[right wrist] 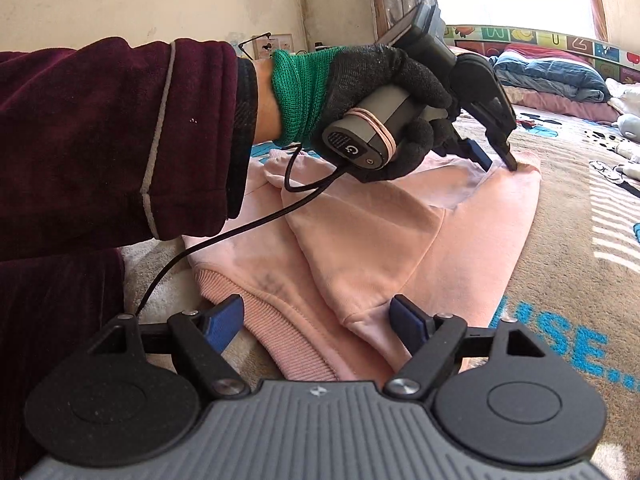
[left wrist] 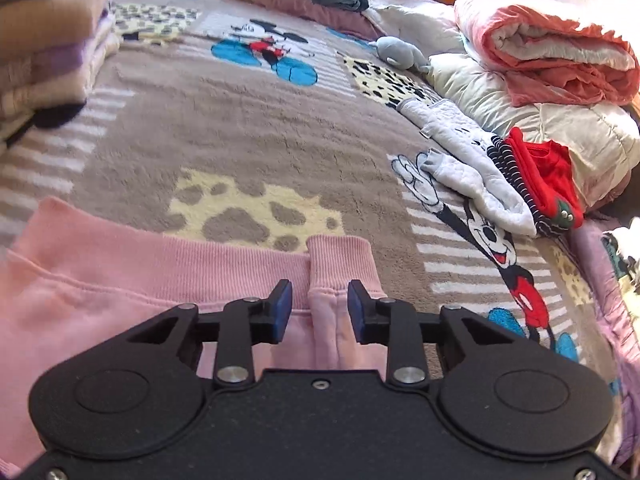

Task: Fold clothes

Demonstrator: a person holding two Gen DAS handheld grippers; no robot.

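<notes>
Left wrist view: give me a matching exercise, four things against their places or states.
Things:
1. pink sweatshirt cuff
2. folded clothes stack
3. red garment
4. grey plush toy

Places or states:
A. far left edge
B. far end of the blanket, beside the pillows
C. between the left gripper's parted pads
D. right, on the small unfolded pile

Pairs: 1-C, 2-A, 3-D, 4-B
</notes>
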